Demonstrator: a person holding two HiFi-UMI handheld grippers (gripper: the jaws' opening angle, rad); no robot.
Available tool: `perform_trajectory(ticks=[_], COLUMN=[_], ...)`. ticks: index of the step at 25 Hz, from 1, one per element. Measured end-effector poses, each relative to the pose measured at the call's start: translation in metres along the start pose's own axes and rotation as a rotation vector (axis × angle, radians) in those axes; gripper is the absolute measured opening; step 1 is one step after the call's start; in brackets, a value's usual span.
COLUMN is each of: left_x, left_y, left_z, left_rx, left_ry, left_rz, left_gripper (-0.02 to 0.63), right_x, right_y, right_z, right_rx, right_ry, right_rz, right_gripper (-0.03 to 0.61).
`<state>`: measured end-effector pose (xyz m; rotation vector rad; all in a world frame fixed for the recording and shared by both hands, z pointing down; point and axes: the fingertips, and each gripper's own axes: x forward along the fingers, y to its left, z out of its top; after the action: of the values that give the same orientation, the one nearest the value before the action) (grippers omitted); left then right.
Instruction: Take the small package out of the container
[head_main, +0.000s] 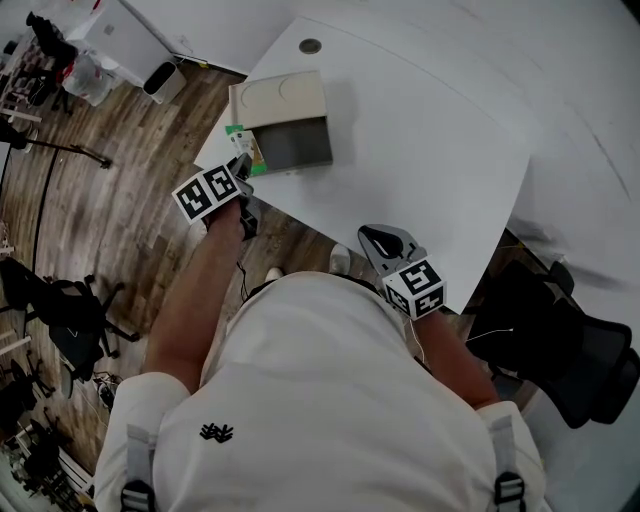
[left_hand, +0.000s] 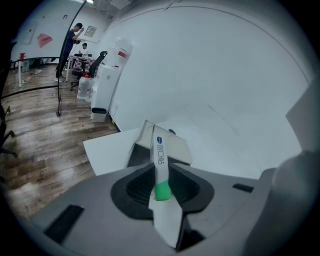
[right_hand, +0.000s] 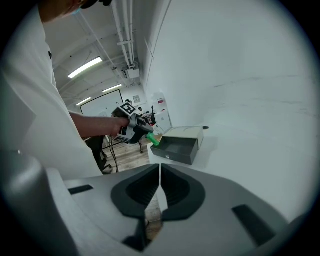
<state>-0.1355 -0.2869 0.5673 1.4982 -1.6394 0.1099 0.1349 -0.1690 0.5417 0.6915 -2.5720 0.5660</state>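
Pinched in the narrow jaws of the left gripper (head_main: 240, 166), the small package (head_main: 242, 149) hangs outside the container (head_main: 293, 144) in the head view, just beside its left wall and near the edge of the white table (head_main: 430, 150). The container stands open, its pale lid (head_main: 278, 98) laid back away from the person. The right gripper (head_main: 378, 240) hovers at the table's near edge, well apart from the container, close to the person's body. A black office chair (head_main: 585, 365) stands at the lower right on the wooden floor (head_main: 130, 230).

From the left gripper view, both pads press on the package (left_hand: 160, 165), a thin white strip with a green patch low down and blue print higher up, held edge-on and upright. It sticks out past the jaw tips of the left gripper (left_hand: 162, 192). Behind it lies the open container (left_hand: 181, 150) on the table (left_hand: 107, 150).

Looking along the right gripper (right_hand: 160, 187), its jaws meet with nothing between them. Beyond them the container (right_hand: 177, 149) sits on the table (right_hand: 250, 150) with its dark inside facing the camera. The left gripper (right_hand: 132, 127) holds the package's green end (right_hand: 154, 140) just off the container's near corner.
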Motion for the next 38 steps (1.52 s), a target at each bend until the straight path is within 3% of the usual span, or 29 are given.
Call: perform_trajectory(ticks=[8,13,28,38], left_x=[-0.039,-0.075,-0.185,-0.236], left_y=[-0.001,0.0,0.009,0.027], left_z=[0.008,0.011,-0.01,-0.037], left_rx=[0.056,0.146,0.313,0.489], left_ry=[-0.012,-0.027,-0.029,-0.006], left_rz=[-0.122,-0.198,-0.498,-0.597], left_gripper=[0.087,0.087,0.087,0.087], right_x=[0.013,0.019,0.024,0.03], right_y=[0.04,0.071,0.143,0.182], right_z=[0.003,0.003,0.0,-0.008], right_rx=[-0.012,-0.017,0.01,0.024], right_ry=[-0.002,-0.001,-0.056,-0.083], right_rz=[-0.043,-0.07,-0.163,-0.197], right_gripper=[0.009,0.009,0.009,0.009])
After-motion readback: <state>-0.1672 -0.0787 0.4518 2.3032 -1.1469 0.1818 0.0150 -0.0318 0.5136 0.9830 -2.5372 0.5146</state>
